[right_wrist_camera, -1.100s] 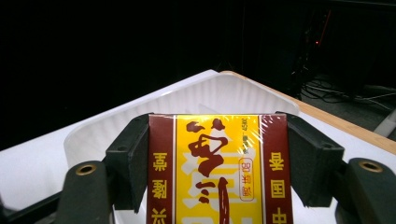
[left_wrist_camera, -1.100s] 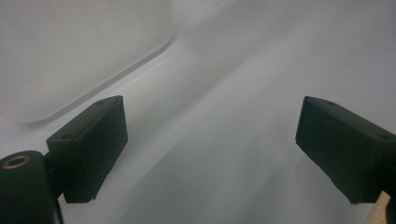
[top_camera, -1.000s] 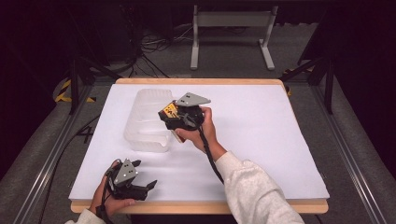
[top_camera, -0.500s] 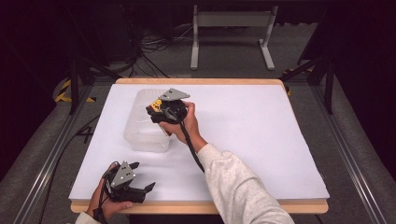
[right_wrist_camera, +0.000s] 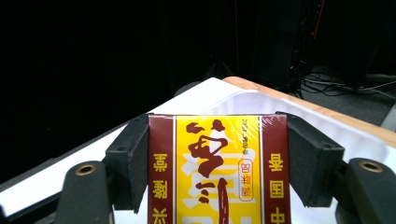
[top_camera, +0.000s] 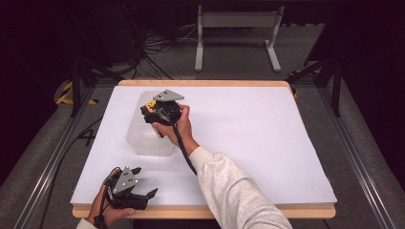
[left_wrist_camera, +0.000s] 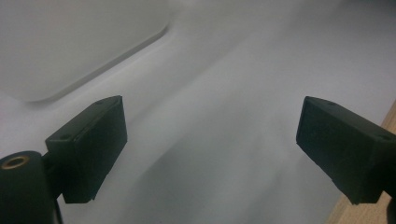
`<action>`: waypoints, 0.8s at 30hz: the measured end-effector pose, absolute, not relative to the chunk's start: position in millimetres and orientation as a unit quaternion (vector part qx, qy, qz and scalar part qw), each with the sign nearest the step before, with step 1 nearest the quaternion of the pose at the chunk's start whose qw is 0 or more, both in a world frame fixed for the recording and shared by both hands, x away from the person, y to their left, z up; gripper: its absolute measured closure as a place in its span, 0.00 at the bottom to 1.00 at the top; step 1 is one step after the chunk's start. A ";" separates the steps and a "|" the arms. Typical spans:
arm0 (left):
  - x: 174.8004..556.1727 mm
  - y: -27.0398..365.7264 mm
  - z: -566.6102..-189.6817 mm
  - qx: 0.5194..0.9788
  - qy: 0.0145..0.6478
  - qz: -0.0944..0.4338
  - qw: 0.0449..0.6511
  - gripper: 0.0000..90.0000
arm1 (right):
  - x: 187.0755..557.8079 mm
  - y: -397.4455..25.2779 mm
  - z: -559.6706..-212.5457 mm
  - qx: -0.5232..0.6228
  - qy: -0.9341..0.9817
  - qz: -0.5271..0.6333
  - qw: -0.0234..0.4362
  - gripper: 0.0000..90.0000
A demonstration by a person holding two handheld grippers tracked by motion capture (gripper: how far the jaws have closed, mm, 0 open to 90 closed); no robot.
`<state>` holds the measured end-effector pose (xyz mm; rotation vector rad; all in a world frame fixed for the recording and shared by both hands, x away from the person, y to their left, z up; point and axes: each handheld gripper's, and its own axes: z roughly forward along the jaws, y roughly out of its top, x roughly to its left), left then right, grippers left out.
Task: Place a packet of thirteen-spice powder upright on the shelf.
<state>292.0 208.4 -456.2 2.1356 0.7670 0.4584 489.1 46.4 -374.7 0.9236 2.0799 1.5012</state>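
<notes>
Table (top_camera: 248, 143): a wide white top with a wooden edge. It bears everything here, and most of it is bare.

Box (top_camera: 143, 138): a clear plastic box on the left part of the table, open at the top as far as I can tell. Its long side runs away from the person. In the left gripper view its rounded corner (left_wrist_camera: 70, 46) lies ahead and to the left, blurred.

Right gripper (top_camera: 152, 110): held above the far part of the box, with the arm reaching across from the bottom right. Its jaws are pressed on a packet, one jaw on each long side.

Left gripper (top_camera: 143, 183): near the front left edge of the table, low, well apart from the box. Its jaws are spread wide and there is only bare table between them.

Packet (right_wrist_camera: 217, 168): a small yellow and dark red packet in shiny wrap. It sits between the right jaws, and its long axis runs along the jaws, pointing out from the hand. In the high view a yellow end (top_camera: 151, 104) shows over the box.

Key relation: the box is directly under the packet, so I judge the coming move is downward, then letting go. The right hand is the nearer one; the left is far from it.
</notes>
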 end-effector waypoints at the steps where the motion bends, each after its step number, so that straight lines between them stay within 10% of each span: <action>1: 291.6 208.8 -456.0 0.845 0.303 0.181 0.401 0.10 | 488.7 48.1 -375.6 0.334 0.746 0.539 0.204 0.36; 24: 291.7 205.6 -457.9 0.851 0.302 0.180 0.391 0.10 | 466.7 20.8 -386.0 0.307 0.777 0.524 0.168 0.30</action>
